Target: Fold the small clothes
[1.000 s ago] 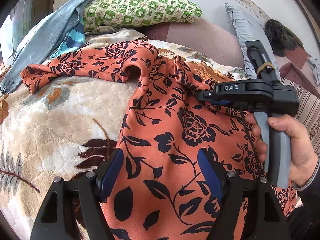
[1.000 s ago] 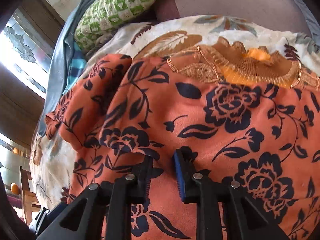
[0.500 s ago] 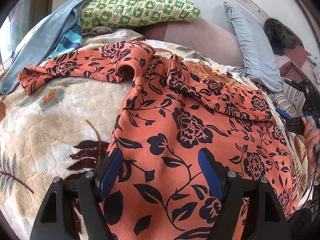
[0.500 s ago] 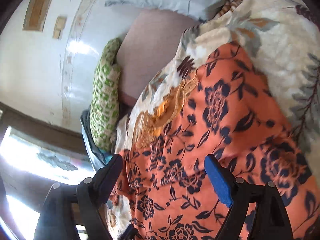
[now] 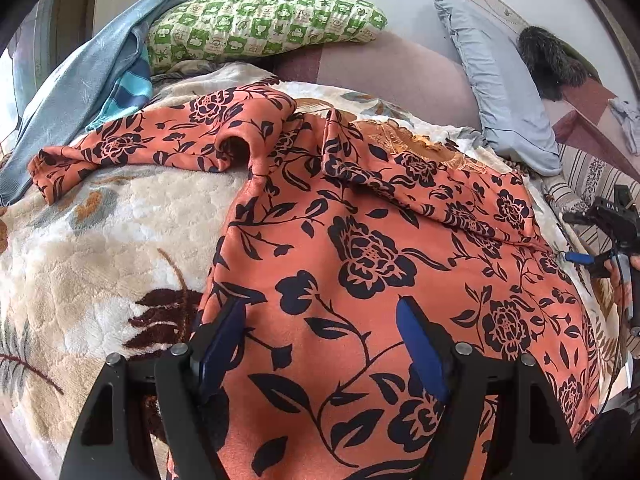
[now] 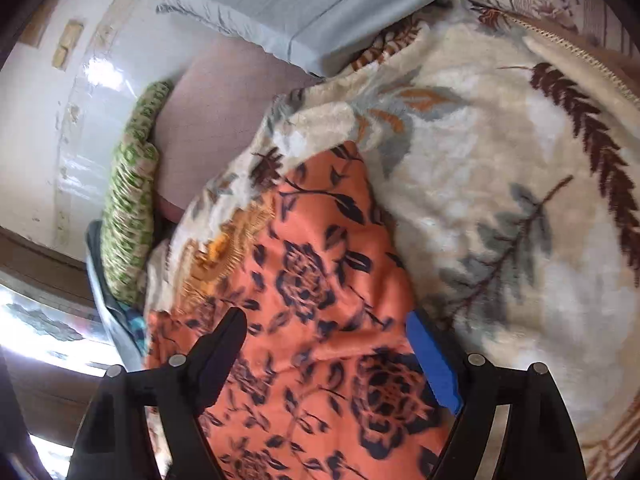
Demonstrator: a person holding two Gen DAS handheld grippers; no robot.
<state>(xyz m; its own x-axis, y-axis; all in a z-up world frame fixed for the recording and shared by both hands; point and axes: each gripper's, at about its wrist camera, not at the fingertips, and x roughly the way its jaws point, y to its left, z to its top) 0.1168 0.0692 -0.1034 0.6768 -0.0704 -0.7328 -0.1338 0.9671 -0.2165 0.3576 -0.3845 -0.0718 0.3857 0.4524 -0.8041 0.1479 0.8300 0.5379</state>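
Left wrist view: the left gripper (image 5: 320,344) hangs with jaws spread wide and grasping nothing, low over the near part of an orange garment with black flowers (image 5: 360,248). The garment lies spread on a cream plush blanket (image 5: 100,248) and reaches forward from between the fingers; one sleeve (image 5: 132,148) stretches ahead to the left, and a folded-over flap (image 5: 432,200) lies ahead to the right. Beyond the garment sit a green checked pillow (image 5: 260,20), a blue cloth (image 5: 80,80) to its left and a pale blue pillow (image 5: 500,100) to its right. At the far right edge the right gripper (image 5: 588,258) shows by the garment's side, partly cut off by the frame.

Right wrist view: the right gripper (image 6: 332,340) is also released, jaws wide apart, directly above the garment's edge (image 6: 320,280). The orange cloth runs under and ahead between the fingers, the blanket (image 6: 500,200) lies bare to the right, and the green pillow (image 6: 128,200) stands ahead to the left. No containers show in either view.
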